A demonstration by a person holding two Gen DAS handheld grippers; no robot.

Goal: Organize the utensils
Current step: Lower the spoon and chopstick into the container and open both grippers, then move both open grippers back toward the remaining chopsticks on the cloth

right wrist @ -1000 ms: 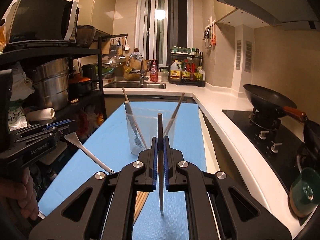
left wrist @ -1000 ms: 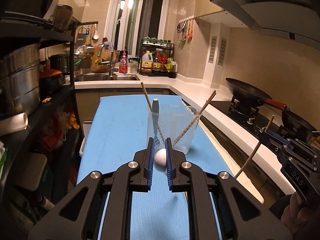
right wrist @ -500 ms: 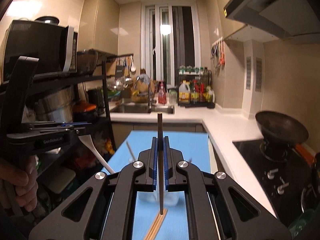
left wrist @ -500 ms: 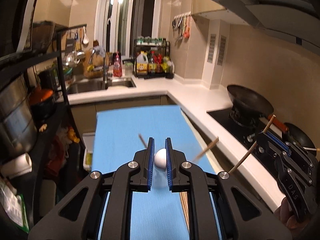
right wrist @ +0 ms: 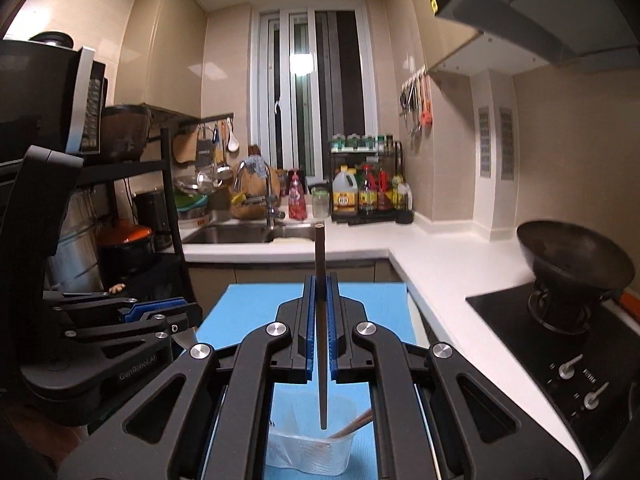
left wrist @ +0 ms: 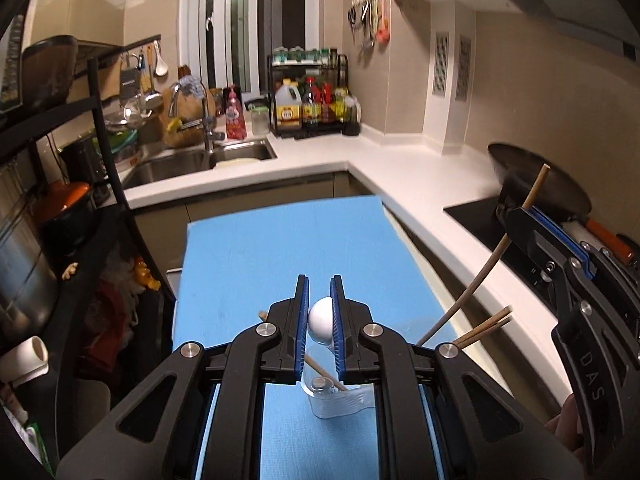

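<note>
The left gripper (left wrist: 320,308) was pinched on a white spoon (left wrist: 321,320), its blue pads pressed against the rounded white end; the rest of the spoon dropped out of sight below the jaws; the right gripper (right wrist: 320,312) was clamped on a dark chopstick (right wrist: 320,280), which stood nearly upright between the pads, its blunt top above them and its tapered tip hanging over the clear plastic cup (right wrist: 308,440); the cup stood upright on the blue mat (right wrist: 256,308), directly beneath both grippers; in the right wrist view, brown chopsticks (right wrist: 356,426) leaned inside it against its right wall; in the left wrist view, the cup (left wrist: 340,402) showed only through the gap under the jaws, with a light wooden stick (left wrist: 324,372) slanting across its mouth and two chopstick ends (left wrist: 484,326) poking up to the right; from that view the right gripper (left wrist: 532,216) appeared at the right edge, the held stick (left wrist: 476,280) angling down from it toward the cup; the mat lay on a counter, beside the white worktop (left wrist: 420,168), a black hob (right wrist: 560,340) carrying a dark wok (right wrist: 572,256), and a steel sink (left wrist: 192,160) at the far end.
</note>
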